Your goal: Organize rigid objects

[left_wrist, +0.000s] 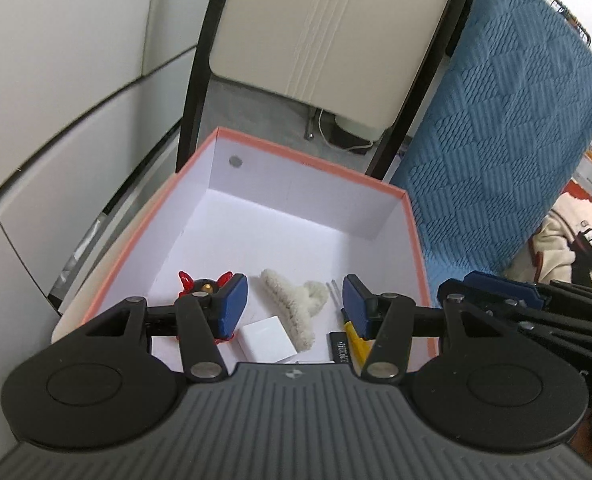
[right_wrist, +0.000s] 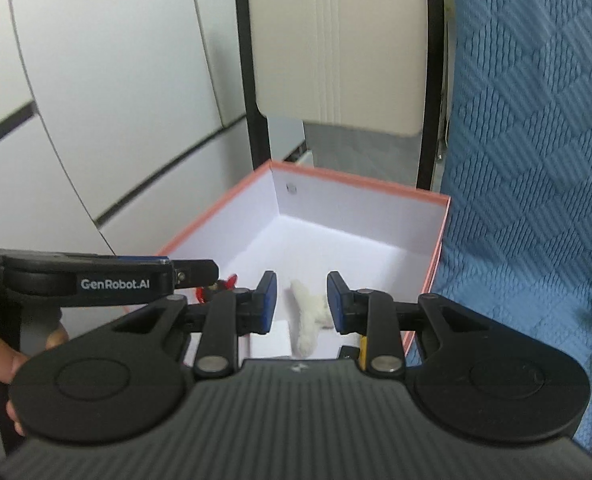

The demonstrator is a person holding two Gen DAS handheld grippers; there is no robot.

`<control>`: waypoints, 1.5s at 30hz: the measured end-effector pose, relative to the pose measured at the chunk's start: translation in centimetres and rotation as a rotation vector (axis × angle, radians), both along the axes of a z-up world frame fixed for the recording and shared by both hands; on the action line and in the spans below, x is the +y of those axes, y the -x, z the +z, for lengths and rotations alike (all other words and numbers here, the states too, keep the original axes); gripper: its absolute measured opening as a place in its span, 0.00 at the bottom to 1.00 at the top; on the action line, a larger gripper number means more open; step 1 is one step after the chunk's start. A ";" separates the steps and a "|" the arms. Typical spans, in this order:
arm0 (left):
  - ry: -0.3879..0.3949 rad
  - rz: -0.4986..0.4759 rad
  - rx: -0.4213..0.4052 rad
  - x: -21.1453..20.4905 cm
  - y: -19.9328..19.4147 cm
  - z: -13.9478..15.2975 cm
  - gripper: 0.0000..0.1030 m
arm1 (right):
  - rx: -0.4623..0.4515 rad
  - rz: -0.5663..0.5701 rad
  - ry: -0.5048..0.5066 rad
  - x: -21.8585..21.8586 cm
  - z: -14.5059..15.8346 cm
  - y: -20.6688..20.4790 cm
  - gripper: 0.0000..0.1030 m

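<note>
So both are hovering over the near end of the box (left_wrist: pixel 391 190), an open one with a pink rim and white inside. The left hand-held gripper (left_wrist: pixel 296 308) has its blue pads spread wide with nothing between them, and the right hand-held gripper (right_wrist: pixel 301 304) is the same deal, gaping and empty. In the left wrist view the right one pokes in at about 3 o'clock, just past the box's right wall. All the stuff is bunched at the near end of the box floor: a red and black horned toy (left_wrist: pixel 200 286) at roughly 9 o'clock, mostly behind the left pad, a fuzzy white hair clip (left_wrist: pixel 292 308) dead centre, a white cube (left_wrist: pixel 266 338) just beside it at 7 o'clock, and a yellow thing (left_wrist: pixel 353 334) plus a black stick with writing (left_wrist: pixel 339 348) over at 4 o'clock, can't tell what those are. Behind the box is a cream chair (left_wrist: pixel 327 28), and a blue knit blanket (left_wrist: pixel 507 128) hangs at 2 o'clock.
</note>
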State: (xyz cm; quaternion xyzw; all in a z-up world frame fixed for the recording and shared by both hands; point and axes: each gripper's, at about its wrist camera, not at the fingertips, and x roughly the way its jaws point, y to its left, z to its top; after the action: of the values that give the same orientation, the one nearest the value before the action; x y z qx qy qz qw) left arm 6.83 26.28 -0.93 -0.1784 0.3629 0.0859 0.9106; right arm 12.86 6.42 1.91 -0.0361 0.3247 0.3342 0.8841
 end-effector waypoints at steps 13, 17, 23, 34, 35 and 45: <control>-0.039 0.033 -0.037 -1.4 5.4 2.5 0.58 | -0.063 0.002 -0.050 -4.2 3.0 3.2 0.30; -0.046 0.041 -0.041 -2.4 6.7 2.7 0.58 | -0.071 0.005 -0.052 -5.3 2.9 4.3 0.30; -0.055 0.057 -0.044 -3.5 8.4 2.9 0.58 | -0.070 -0.001 -0.060 -7.2 2.7 5.5 0.30; -0.038 0.084 -0.039 -5.5 10.7 2.3 0.69 | -0.073 -0.030 -0.048 -9.9 1.6 6.8 0.30; -0.042 0.076 -0.042 -5.8 10.9 2.3 0.74 | -0.069 -0.033 -0.049 -10.2 1.4 6.8 0.30; -0.093 0.093 -0.048 -7.5 12.2 2.7 0.94 | -0.040 -0.050 -0.047 -11.9 0.1 7.2 0.30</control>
State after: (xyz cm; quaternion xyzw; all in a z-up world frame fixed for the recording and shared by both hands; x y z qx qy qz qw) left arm -5.34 18.76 1.72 -0.1544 0.3280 0.1408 0.9213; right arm 5.70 -5.44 2.03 -0.0138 0.2996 0.3188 0.8991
